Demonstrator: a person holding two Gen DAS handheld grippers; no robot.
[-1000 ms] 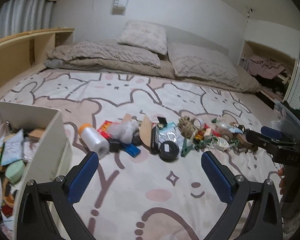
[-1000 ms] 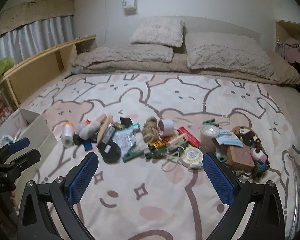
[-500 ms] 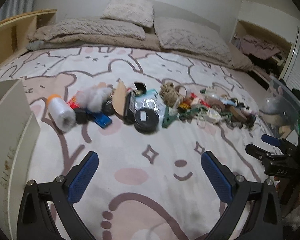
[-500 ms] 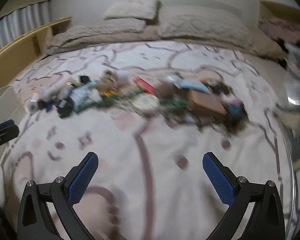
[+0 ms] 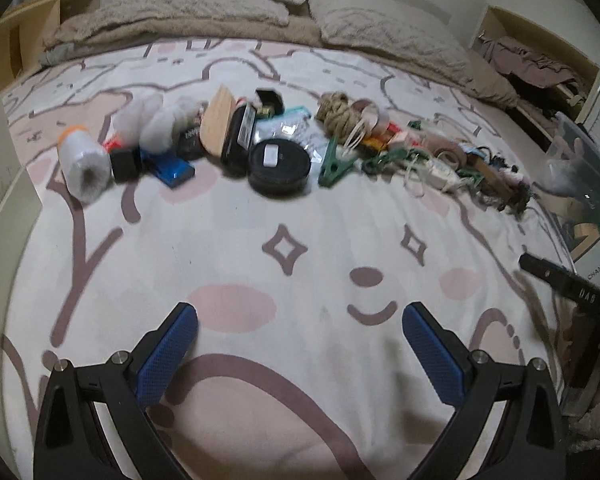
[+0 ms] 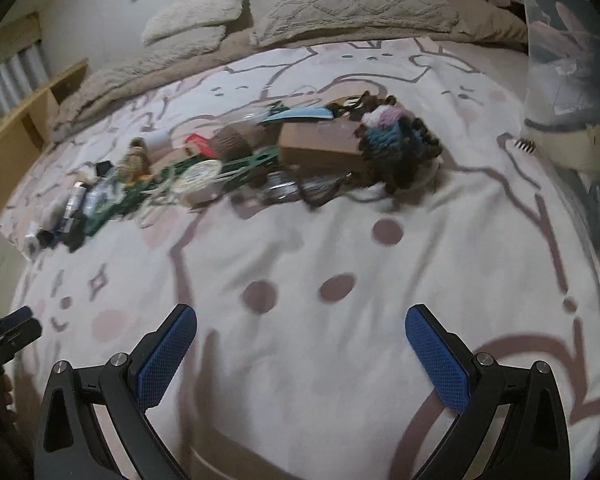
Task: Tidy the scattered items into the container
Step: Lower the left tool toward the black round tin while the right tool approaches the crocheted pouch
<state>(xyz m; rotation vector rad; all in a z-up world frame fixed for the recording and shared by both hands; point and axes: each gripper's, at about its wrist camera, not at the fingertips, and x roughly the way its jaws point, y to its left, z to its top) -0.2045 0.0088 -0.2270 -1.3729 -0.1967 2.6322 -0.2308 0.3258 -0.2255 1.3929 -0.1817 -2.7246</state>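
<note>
Both claws are held released, nothing between their blue pads: the left claw (image 5: 300, 332) and the right claw (image 6: 300, 334) hover over the bear-patterned white bedspread (image 5: 300, 264). The scattered items lie in 1 row across it, from the white thread spool (image 5: 82, 162) past the round black tin (image 5: 279, 166) to the brown cardboard box (image 6: 320, 146). A clear plastic container (image 6: 556, 40) is seen at the bed's right edge.

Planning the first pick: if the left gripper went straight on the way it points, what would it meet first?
Likely bare patterned bedspread first, then the round black tin at the pile's near edge; depth is unclear. The left gripper has open, empty jaws.
</note>
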